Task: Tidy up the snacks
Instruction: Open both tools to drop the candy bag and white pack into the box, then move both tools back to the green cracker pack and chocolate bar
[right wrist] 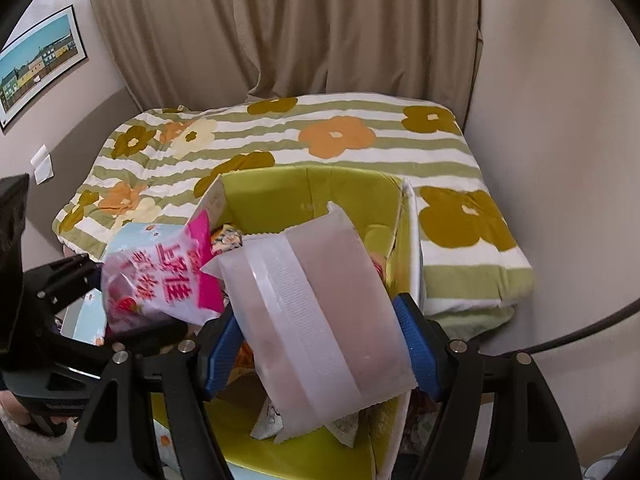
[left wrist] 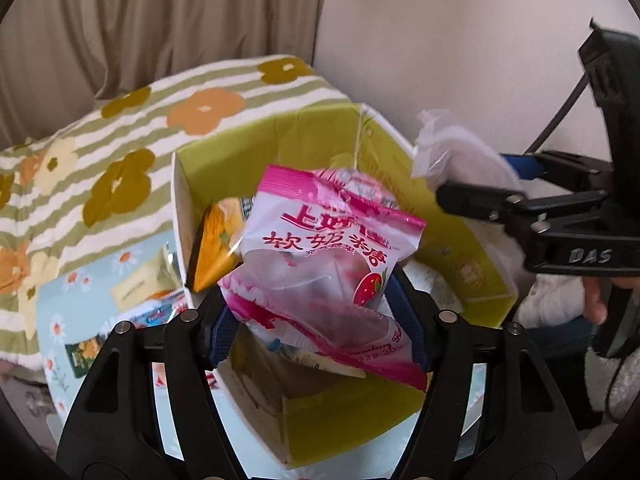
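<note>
My left gripper [left wrist: 320, 316] is shut on a pink and white strawberry candy bag [left wrist: 320, 252] and holds it above the open green box [left wrist: 460, 216]. The bag also shows in the right wrist view [right wrist: 160, 280]. My right gripper [right wrist: 320, 344] is shut on a frosted white snack packet [right wrist: 320, 312], held over the same green box [right wrist: 280, 196]. In the left wrist view the right gripper [left wrist: 472, 184] holds that white packet [left wrist: 456, 148] at the box's far right rim. An orange snack packet [left wrist: 216, 248] lies inside the box.
The box stands on a light blue daisy-print surface [left wrist: 60, 320] with several loose snack packets [left wrist: 140, 284] to its left. A flowered striped blanket [right wrist: 360, 136] lies behind. Curtains [right wrist: 280, 32] and a wall are at the back.
</note>
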Demonstrator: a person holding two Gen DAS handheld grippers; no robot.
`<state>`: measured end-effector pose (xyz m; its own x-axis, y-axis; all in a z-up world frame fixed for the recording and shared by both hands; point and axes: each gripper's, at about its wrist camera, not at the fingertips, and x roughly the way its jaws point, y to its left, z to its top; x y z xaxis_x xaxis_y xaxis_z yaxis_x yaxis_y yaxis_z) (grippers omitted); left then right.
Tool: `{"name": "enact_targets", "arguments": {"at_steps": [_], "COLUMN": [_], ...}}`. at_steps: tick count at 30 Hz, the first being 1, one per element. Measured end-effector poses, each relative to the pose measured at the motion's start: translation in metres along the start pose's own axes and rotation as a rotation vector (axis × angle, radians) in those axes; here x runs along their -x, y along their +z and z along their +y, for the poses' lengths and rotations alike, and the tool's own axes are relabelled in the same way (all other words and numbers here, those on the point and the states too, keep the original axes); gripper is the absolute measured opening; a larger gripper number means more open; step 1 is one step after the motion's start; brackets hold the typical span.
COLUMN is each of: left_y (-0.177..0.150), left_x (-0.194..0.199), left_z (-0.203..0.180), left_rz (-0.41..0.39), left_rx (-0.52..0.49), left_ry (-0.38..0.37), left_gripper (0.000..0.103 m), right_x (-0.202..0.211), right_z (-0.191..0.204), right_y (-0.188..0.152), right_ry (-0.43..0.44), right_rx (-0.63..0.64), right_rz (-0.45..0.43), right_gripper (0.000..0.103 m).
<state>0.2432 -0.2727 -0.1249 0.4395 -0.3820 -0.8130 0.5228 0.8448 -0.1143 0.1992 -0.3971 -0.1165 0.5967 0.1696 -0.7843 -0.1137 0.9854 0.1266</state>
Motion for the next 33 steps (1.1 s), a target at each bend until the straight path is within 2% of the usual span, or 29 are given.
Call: {"name": "enact_targets", "arguments": {"at_steps": [1,2,3,6,12,20,23,25,26,27,33], "left_y": [-0.003,-0.004,-0.008,-0.017,-0.029,-0.038,-0.043,-0.044,-0.045,-0.046,-0.052], "left_x": [-0.002,-0.003,-0.003,0.002,0.017,0.022,0.024,0.027,0.029,0.031,0.042], "left_z": [-0.001,-0.001,0.001,0.01,0.02,0.032,0.036,0.038,0.039,0.041,0.04], "left_rz": [0.01,0.015,0.017,0.012,0.008,0.0,-0.005,-0.01,-0.015,-0.025,-0.044], "left_rx": [0.002,0.006,0.017,0.055,0.087,0.122,0.139,0.155,0.162,0.17,0.18], "left_ry": [-0.003,-0.006,-0.011,-0.02,0.017,0.05,0.064,0.068,0.069,0.072,0.107], "left_gripper": [0.074,0.092,0.102,0.102,0.102,0.102,0.102,0.102,0.102,0.102,0.102], "right_x": [0.001,0.002,0.002,0.001,-0.011,-0.027,-0.023,-0.015,-0.012,-0.01,-0.005], "right_z": [-0.003,-0.005,-0.005,-0.007,-0.005,0.006,0.006,0.006,0.006,0.006,0.013], "right_y": [-0.002,-0.004,-0.005,-0.011,-0.017,-0.027,-0.029,-0.028,-0.028,-0.027,-0.027], "right_ry": [0.004,0.005,0.005,0.014,0.028,0.053,0.071,0.072,0.071,0.072,0.068], "right_rx": [-0.01,-0.02,-0.027,-0.053,-0.065,-0.063,-0.082,-0.08,-0.077,-0.072,-0.055], "right_rz": [-0.004,-0.007,-0.007,-0.007,0.017,0.09,0.07,0.02,0.007,-0.005,-0.012], "right_gripper": [0.069,0.069,0.069,0.069,0.069,0.07,0.069,0.074,0.088,0.094,0.094]}}
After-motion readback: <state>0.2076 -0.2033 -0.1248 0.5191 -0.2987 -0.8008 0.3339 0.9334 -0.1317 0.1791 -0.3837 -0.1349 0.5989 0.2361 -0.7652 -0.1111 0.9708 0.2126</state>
